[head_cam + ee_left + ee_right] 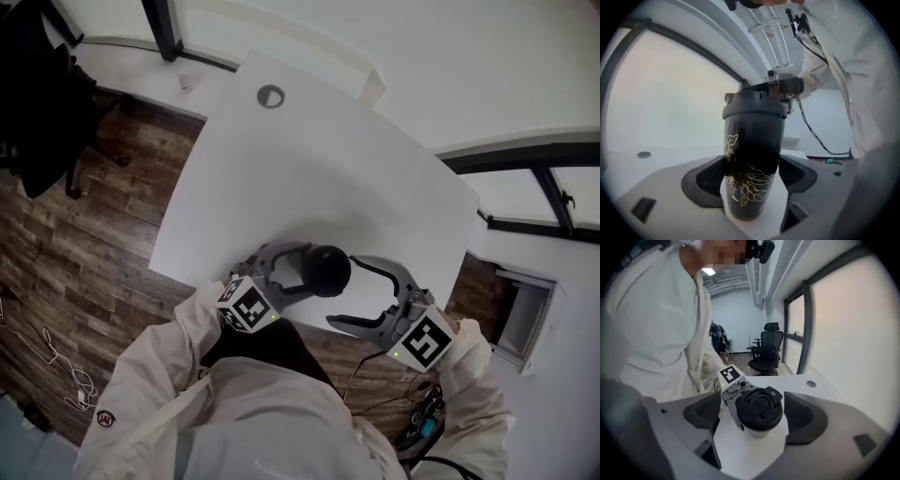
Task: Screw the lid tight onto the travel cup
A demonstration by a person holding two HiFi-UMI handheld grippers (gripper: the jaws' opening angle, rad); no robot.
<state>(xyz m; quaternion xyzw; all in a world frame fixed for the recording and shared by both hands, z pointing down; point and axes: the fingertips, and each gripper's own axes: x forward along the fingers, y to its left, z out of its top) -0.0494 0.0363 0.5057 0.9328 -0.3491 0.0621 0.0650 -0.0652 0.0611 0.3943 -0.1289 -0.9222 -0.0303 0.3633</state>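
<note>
Black and marked with a gold line drawing, one cup (750,159) stands upright on the white table (309,159), near the edge closest to the person. One black lid (759,408) with a flip tab sits on top of it.

Two grippers are at work. The left gripper (752,164) is clamped on the cup's body below the lid, a pad pressing each side. The right gripper (753,401) looks down on the lid with its jaws spread, a gap showing on both sides and neither pad touching. Each gripper carries one marker cube (249,305) (427,341) with black-and-white squares.

One round grommet (270,96) is set in the table's far corner. The rest of the tabletop is bare, so nothing crowds the cup. One black office chair (769,352) stands by the windows, and thin cables (56,361) lie on the wood floor (112,216). The person wears a pale jacket (262,412). The faint print on it is too blurred to read.
</note>
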